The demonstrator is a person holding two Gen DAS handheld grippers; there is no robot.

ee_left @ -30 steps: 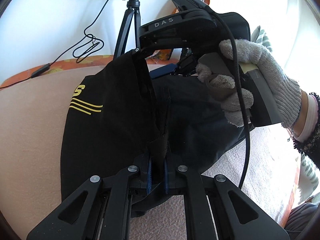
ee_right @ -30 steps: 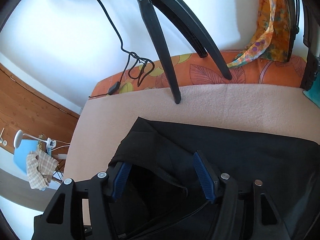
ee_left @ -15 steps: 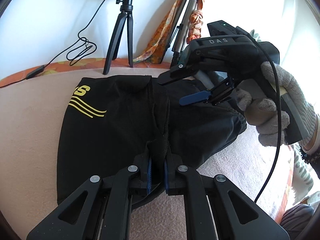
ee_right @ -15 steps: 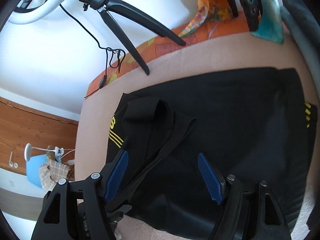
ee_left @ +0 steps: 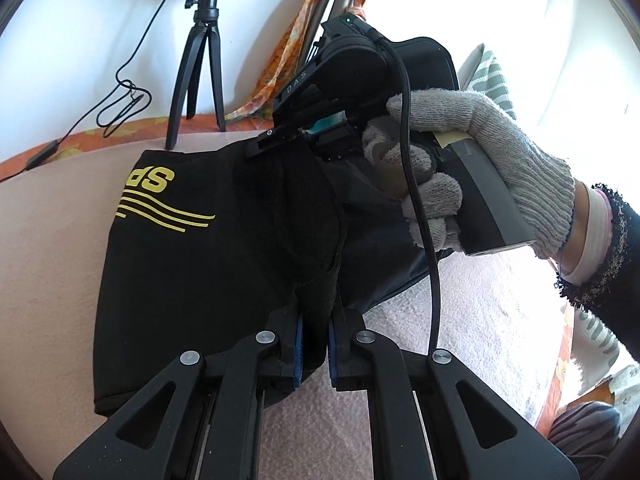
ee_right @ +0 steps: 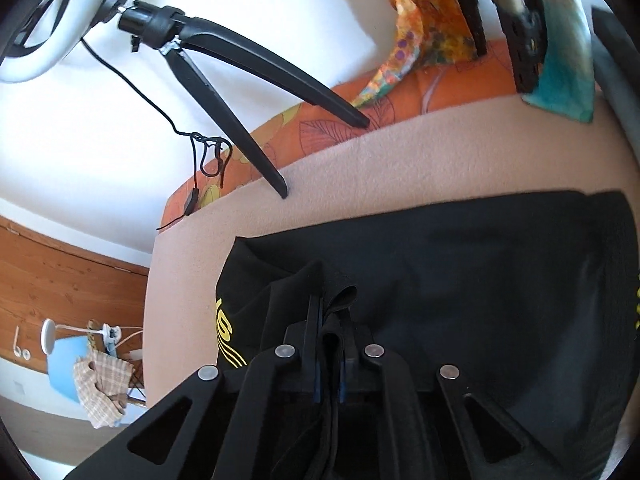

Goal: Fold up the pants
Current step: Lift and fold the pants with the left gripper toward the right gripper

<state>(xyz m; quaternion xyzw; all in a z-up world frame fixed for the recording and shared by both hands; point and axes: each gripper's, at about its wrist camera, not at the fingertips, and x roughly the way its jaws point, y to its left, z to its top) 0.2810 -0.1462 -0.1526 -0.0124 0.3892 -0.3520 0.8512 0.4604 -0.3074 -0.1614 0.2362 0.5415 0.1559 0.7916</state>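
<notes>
Pants (ee_left: 192,264) lie on the blanket (ee_left: 48,240), spread ahead of both tools. Left gripper (ee_left: 315,340) clamped on a raised fabric ridge at its tips. Right gripper (ee_right: 329,364) pinches the same ridge farther along, probably to lift one straight fold line.

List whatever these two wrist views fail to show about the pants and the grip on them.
- Left wrist view: the yellow lettering on the black pants is cut short by a fold; the word cannot be read.
- Left wrist view: the right gripper has its tips sunk in cloth.
- Right wrist view: the pants' right end runs off the frame edge.
- Right wrist view: the left gripper is out of sight.
</notes>
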